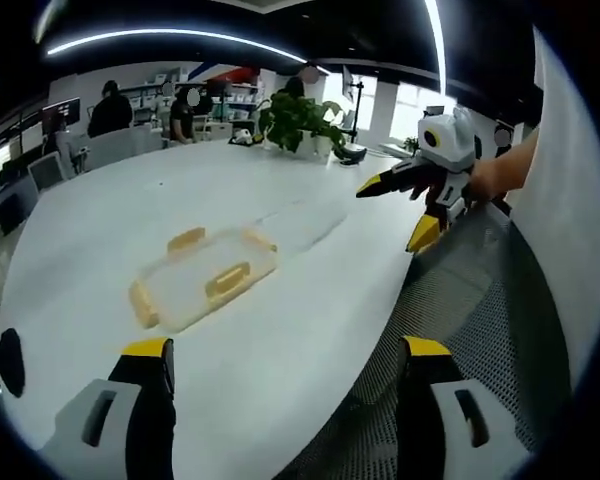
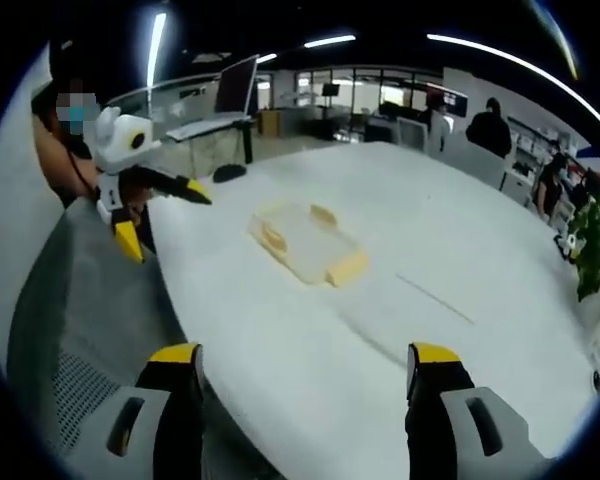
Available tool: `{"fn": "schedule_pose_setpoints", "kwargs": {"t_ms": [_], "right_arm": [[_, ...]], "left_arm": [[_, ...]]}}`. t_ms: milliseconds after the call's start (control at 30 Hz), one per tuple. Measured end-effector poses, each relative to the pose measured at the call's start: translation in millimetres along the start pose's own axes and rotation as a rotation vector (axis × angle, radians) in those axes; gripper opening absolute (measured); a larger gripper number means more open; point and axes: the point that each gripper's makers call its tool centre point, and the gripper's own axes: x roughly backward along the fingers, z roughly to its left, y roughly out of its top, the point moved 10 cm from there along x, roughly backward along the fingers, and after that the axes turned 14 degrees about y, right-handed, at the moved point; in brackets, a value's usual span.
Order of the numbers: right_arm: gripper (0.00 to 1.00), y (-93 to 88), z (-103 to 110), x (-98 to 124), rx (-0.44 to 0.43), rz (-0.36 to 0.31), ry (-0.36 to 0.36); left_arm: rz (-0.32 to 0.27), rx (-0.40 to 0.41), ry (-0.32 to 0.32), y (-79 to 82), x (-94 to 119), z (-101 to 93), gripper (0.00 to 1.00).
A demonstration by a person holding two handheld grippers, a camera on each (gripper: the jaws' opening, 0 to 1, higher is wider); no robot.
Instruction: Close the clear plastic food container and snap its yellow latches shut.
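On a broad white table in an open office, a clear plastic food container with yellow latches lies flat and alone, well inside the table's curved edge; in the right gripper view the same container sits past mid-table, its latches turned outward. Both tools are held apart from it, over the table's near edge. The left tool has its yellow-tipped jaws spread wide with nothing between them, and the right tool is likewise spread and empty. Each tool also appears in the other's view, jaws parted, held by a person's hand. A grey mesh chair stands beside the table, a potted plant and seated people behind.
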Motion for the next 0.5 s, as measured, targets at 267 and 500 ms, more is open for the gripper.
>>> {"fn": "schedule_pose_setpoints", "kwargs": {"t_ms": [267, 500], "right_arm": [[0.83, 7.6, -4.7, -6.1, 0.021, 0.005, 0.016], [0.82, 13.6, -11.8, -9.8, 0.034, 0.013, 0.022]], "left_arm": [[0.017, -0.025, -0.005, 0.8, -4.2, 2.7, 0.93], [0.028, -0.041, -0.004, 0.5, -8.9, 8.0, 0.91]]}}
